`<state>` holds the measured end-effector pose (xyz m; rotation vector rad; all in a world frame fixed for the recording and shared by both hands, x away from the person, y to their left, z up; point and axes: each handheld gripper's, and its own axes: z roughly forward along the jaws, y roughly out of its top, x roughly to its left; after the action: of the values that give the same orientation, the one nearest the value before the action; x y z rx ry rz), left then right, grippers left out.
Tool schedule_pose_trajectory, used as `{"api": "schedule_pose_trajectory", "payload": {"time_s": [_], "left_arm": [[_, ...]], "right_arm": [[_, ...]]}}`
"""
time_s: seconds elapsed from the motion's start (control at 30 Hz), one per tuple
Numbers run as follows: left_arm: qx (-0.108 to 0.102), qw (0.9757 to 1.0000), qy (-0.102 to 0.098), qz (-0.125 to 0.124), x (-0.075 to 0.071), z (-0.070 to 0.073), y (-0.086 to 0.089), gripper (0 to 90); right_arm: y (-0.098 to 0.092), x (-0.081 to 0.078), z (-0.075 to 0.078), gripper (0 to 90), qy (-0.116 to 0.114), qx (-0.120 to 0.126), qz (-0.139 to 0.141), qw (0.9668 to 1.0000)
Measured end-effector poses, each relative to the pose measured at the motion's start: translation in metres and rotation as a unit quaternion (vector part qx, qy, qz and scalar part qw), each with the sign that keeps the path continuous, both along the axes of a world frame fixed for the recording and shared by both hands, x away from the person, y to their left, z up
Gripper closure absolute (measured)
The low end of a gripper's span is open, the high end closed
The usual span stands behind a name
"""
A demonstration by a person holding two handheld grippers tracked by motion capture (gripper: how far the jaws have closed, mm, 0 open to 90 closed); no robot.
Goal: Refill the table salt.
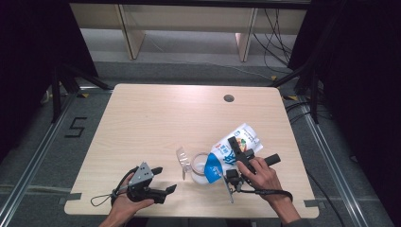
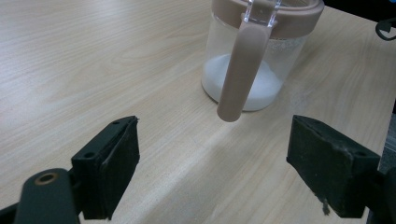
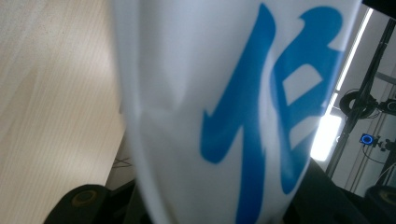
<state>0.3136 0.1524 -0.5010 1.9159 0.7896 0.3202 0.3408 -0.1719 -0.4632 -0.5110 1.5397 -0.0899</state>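
At the left of the high view, the left gripper, a black two-jaw tool with a grey three-cornered plate on top, rests low over the near edge of the pale wooden table in the person's left hand. Its jaws stand spread wide with nothing between them; in the left gripper view only bare tabletop lies between the two black pads, and they touch nothing. Just beyond them stands the clear glass jar with a brown plastic rim and long brown handle, holding a low heap of white powder; its clear hinged lid is flipped open toward the left. Farther right, the white plastic pouch with blue lettering is tilted down with its blue end over the jar's mouth. The right gripper, held in the person's right hand, pinches this pouch around its middle, jaws partly closed on it. In the right gripper view the pouch's white face and blue print sit right up against the camera, hiding both pads.
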Motion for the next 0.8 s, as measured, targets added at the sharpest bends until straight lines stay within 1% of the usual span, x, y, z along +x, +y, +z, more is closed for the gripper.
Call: {"api": "schedule_pose_trajectory", "payload": {"time_s": [0.03, 0.07, 0.1, 0.13, 0.23, 0.27, 0.3, 0.33, 0.37, 0.43, 0.47, 0.5, 0.53, 0.57, 0.6, 0.63, 0.67, 0.77, 0.8], "left_arm": [[-0.004, 1.0, -0.001, -0.003, 0.0006, -0.0005, -0.0001, 16.4], [-0.004, 1.0, -0.001, -0.003, 0.0006, -0.0005, 0.0, 16.4], [-0.001, 1.0, -0.001, -0.001, 0.0003, -0.0002, 0.0001, 16.4], [0.001, 1.0, 0.0, 0.0, 0.0002, 0.0001, 0.0003, 16.4], [0.001, 1.0, 0.0, -0.001, 0.0002, 0.0, 0.0002, 16.4], [0.001, 1.0, 0.0, -0.001, 0.0002, 0.0001, 0.0002, 16.4], [-0.002, 1.0, -0.001, -0.002, 0.0005, -0.0003, 0.0, 16.4], [-0.004, 1.0, -0.001, -0.003, 0.0007, -0.0005, 0.0, 16.4], [0.0, 1.0, -0.001, -0.001, 0.0003, 0.0, 0.0002, 16.4], [0.001, 1.0, 0.0, -0.001, 0.0003, 0.0001, 0.0004, 16.3], [0.001, 1.0, 0.0, -0.001, 0.0003, 0.0001, 0.0003, 16.4], [0.001, 1.0, 0.0, -0.001, 0.0003, 0.0001, 0.0003, 16.4], [-0.004, 1.0, -0.001, -0.003, 0.0007, -0.0005, 0.0, 16.4], [-0.003, 1.0, -0.001, -0.002, 0.0006, -0.0004, 0.0, 16.4], [-0.002, 1.0, -0.001, -0.002, 0.0004, -0.0003, 0.0, 16.4], [0.001, 1.0, 0.0, 0.0, 0.0002, 0.0001, 0.0003, 16.4], [-0.003, 1.0, -0.001, -0.004, 0.0009, -0.0005, 0.0002, 16.4], [-0.003, 1.0, -0.001, -0.004, 0.0008, -0.0004, 0.0002, 16.4], [-0.004, 1.0, -0.001, -0.003, 0.0006, -0.0005, -0.0001, 16.4]], "right_arm": [[0.0, 0.0001, 0.0001, 70.0, 0.0, 0.0, 0.0, 1.0], [0.0011, 0.0001, 0.0021, 70.0, -0.005, -0.013, 0.005, 0.9999], [0.0009, 0.0003, 0.0017, 70.0, -0.002, -0.011, 0.003, 0.9999], [0.0, 0.0, 0.0003, 70.0, 0.0, -0.001, 0.0, 1.0], [0.0001, 0.0001, 0.0004, 70.0, 0.0, -0.001, 0.0, 1.0], [0.0008, 0.0003, 0.0008, 70.1, -0.005, -0.01, 0.004, 0.9999], [0.0011, 0.0003, 0.001, 70.1, -0.006, -0.012, 0.005, 0.9999], [0.0011, 0.0002, 0.0008, 70.2, -0.007, -0.011, 0.004, 0.9999], [0.0007, 0.0001, 0.0002, 70.2, -0.007, -0.007, 0.004, 0.9999], [0.0007, 0.0, 0.0001, 70.3, -0.007, -0.007, 0.003, 0.9999], [0.0027, 0.0, 0.003, 70.3, -0.012, -0.027, 0.009, 0.9995], [0.0031, 0.0001, 0.0036, 70.3, -0.014, -0.031, 0.012, 0.9993], [0.0022, 0.0001, 0.0022, 70.3, -0.012, -0.023, 0.009, 0.9996], [0.0022, 0.0001, 0.0021, 70.4, -0.012, -0.023, 0.009, 0.9996], [0.0013, 0.0002, 0.0004, 70.4, -0.008, -0.014, 0.005, 0.9999], [0.0009, 0.0001, -0.0003, 70.4, -0.007, -0.01, 0.003, 0.9999], [0.0009, 0.0, -0.0004, 70.5, -0.007, -0.009, 0.003, 0.9999], [0.0008, 0.0002, -0.0006, 70.5, -0.007, -0.01, 0.003, 0.9999], [0.0011, 0.0002, -0.0002, 70.6, -0.007, -0.014, 0.003, 0.9999]]}}
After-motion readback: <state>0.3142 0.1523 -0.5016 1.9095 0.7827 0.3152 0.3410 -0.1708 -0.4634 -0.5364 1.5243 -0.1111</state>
